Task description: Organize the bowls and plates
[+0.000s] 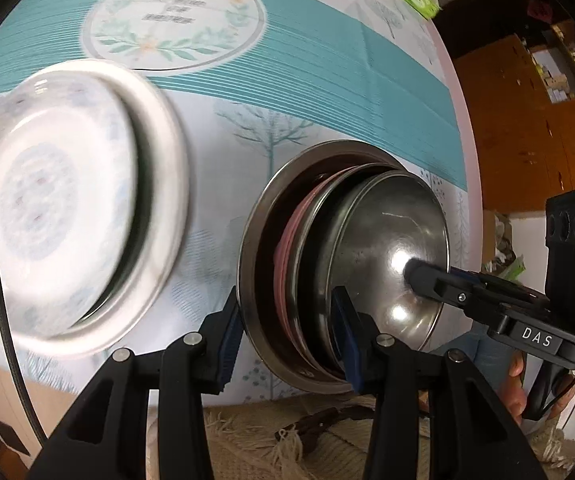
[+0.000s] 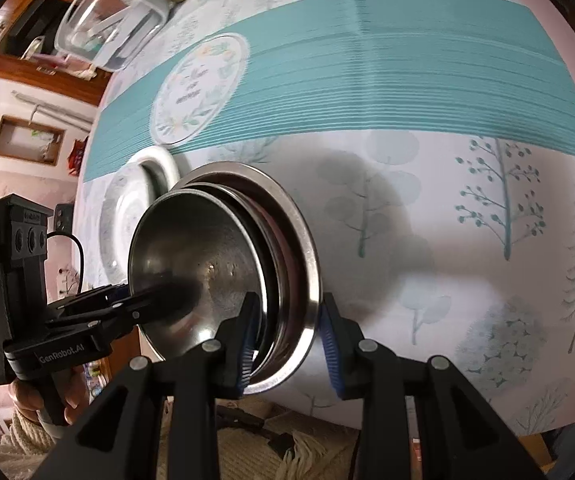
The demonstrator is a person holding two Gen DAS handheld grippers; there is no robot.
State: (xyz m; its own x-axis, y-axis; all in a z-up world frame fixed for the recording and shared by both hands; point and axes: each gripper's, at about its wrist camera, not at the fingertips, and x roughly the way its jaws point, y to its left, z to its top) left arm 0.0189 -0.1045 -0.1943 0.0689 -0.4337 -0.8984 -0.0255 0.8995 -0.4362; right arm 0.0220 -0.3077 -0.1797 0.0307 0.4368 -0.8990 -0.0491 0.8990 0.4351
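- Left hand-held gripper (image 1: pixel 287 336) is straddling the near rim of the steel stack (image 1: pixel 327 264), jaws partly open; pads look close to the metal but I cannot tell if they are actually biting.
- Right hand-held gripper (image 2: pixel 287 340) is doing the same from the opposite side, jaws partly open around the rim of the wide steel plate (image 2: pixel 307 248); contact is also unclear.
- Stack is sitting on the bench (image 1: pixel 387 80) directly ahead of both sets of fingers: wide steel plate at the bottom, a pink plate (image 1: pixel 287 240) and more steel pieces nested in it, shallow steel bowl (image 1: pixel 391 248) on top.
- White patterned plate (image 1: pixel 67 200) is lying beside the stack, to the left of the left hand-held gripper, apart from it.
- Risks, as I judge them:
  - Stack is spanning several loose layers; squeezing only the outer rim is likely to leave the inner pieces free to slide out when lifted.
  - Polished steel against pads is looking slippery; uneven closing between the two sides could tilt the whole pile.
  - Stack is sitting near the bench edge, so anything sliding toward the person is falling to the floor.
  - White patterned plate is close enough to get knocked on a sideways move.
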